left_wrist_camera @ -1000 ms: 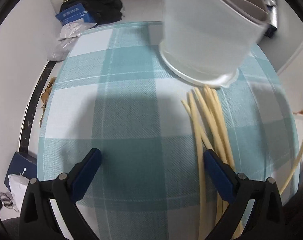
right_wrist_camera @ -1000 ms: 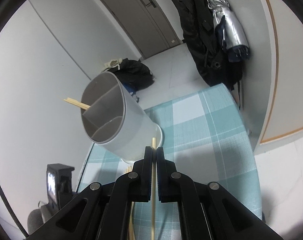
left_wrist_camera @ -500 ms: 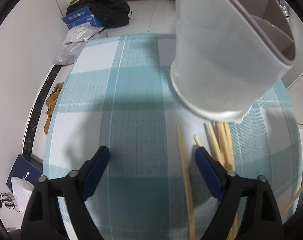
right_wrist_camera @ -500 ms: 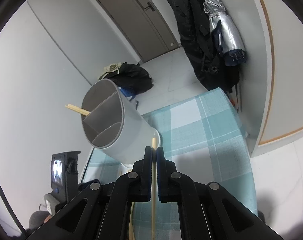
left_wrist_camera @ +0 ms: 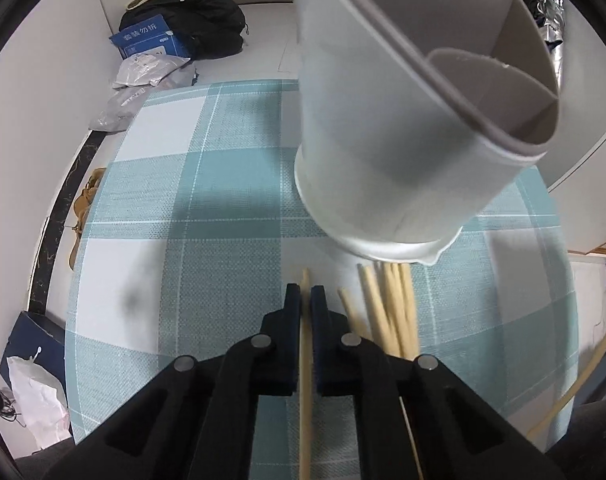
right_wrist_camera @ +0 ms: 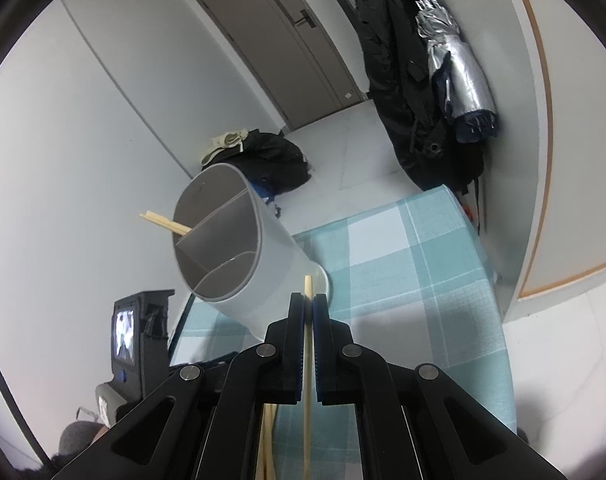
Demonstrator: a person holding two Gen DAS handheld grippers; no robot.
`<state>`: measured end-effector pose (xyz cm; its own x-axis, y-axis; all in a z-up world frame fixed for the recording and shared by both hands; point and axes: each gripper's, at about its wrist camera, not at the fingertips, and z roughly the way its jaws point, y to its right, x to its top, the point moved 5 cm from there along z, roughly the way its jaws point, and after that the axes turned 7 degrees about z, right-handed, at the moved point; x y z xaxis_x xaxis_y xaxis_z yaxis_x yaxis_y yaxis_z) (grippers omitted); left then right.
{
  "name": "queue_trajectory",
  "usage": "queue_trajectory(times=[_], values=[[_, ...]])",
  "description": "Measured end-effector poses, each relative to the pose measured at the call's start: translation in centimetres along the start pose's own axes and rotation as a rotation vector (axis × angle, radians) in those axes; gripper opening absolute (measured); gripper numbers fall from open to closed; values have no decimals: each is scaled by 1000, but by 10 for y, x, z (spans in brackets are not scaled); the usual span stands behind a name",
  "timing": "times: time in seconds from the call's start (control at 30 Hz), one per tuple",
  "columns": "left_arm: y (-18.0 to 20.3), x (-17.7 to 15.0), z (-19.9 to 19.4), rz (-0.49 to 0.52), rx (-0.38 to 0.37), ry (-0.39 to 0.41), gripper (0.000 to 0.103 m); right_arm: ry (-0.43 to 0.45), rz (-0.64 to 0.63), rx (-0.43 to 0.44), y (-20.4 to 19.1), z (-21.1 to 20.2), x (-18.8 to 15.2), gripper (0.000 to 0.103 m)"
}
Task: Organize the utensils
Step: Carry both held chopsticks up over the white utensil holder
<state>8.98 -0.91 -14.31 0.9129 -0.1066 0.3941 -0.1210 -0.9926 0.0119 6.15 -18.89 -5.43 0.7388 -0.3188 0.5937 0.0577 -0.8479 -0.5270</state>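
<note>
Chopsticks (left_wrist_camera: 391, 312) lie on checked cloth (left_wrist_camera: 223, 200) beside holder (left_wrist_camera: 403, 140). Left gripper (left_wrist_camera: 306, 294) clamps one chopstick (left_wrist_camera: 305, 380). Right gripper (right_wrist_camera: 307, 304) clamps another chopstick (right_wrist_camera: 308, 360).

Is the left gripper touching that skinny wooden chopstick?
Touching. In the left wrist view, the left gripper is shut on the thin pale wooden chopstick, both blue pads pressing its sides.

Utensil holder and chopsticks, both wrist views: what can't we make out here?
- Utensil holder, left wrist view: compartment bottoms hidden by its own wall; top cut off by the frame edge.
- Chopstick in the left tool: lower end runs off the bottom edge.
- Loose chopsticks: lower parts hidden behind the tool.
- Chopstick in the right tool, right wrist view: lower end cut off.
- Small screen: too small to read.
</note>
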Motion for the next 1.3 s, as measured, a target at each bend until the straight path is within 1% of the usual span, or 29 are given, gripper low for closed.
queue_trajectory(times=[0.17,0.23,0.4,0.57,0.63,0.73,0.9,1.0,1.07,1.3], values=[[-6,1,-17,-52,-33,56,2,22,-42,-9,-8,-7,-2,3],[-9,0,-28,-73,-44,95,2,29,-53,-10,-11,-8,-3,3],[-9,3,-57,-68,-33,176,2,51,-99,-11,-24,-11,-6,3],[-15,10,-80,-104,-69,244,2,78,-142,-4,-39,-13,-10,3],[-14,11,-87,-100,-78,275,2,91,-161,2,-45,-15,-12,3],[-11,8,-98,-90,-88,309,2,105,-182,36,-53,-20,-14,3],[-6,4,-120,-56,-100,363,2,134,-253,49,-68,-27,-21,3],[-4,2,-128,-37,-115,385,2,141,-290,44,-74,-27,-26,3],[-2,0,-130,-24,-128,385,2,142,-299,44,-76,-26,-27,3],[0,-2,-132,-6,-136,378,2,159,-322,29,-79,-30,-25,3]])
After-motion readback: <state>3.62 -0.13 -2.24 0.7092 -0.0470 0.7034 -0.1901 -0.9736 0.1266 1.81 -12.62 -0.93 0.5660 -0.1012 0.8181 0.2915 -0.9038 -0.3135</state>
